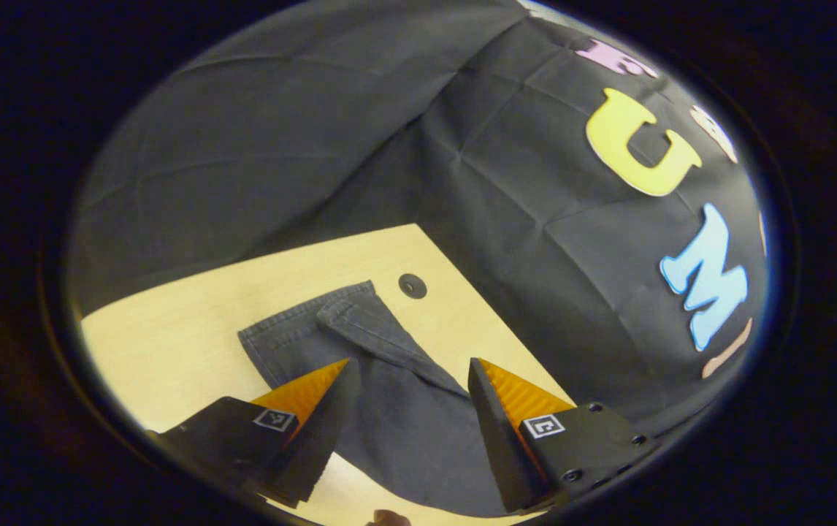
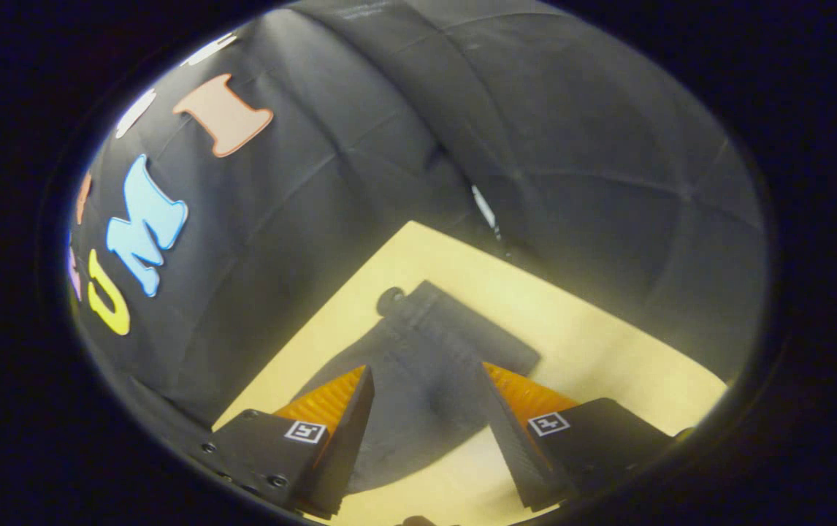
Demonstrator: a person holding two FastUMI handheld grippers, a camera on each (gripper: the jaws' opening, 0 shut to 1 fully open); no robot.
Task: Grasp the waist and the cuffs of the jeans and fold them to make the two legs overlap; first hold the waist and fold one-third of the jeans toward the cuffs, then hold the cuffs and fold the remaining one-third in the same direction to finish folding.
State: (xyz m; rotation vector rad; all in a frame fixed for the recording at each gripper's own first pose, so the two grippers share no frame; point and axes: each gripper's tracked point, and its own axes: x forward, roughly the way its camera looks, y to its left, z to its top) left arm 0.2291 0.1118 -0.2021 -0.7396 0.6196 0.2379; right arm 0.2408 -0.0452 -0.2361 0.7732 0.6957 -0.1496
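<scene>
In the left gripper view the jeans [image 1: 396,409] run under the left gripper [image 1: 410,369] and off the lower edge, so the part nearest the camera is cut away. The table [image 1: 170,343] beneath the jeans is likewise cropped at left and bottom. A small rounded thing [image 1: 389,519] below the jeans at the bottom edge is too cropped to identify.

In the right gripper view the jeans [image 2: 426,380] look soft and dark, their seams unreadable, and a dark knob [image 2: 390,298] at their far end cannot be identified.
</scene>
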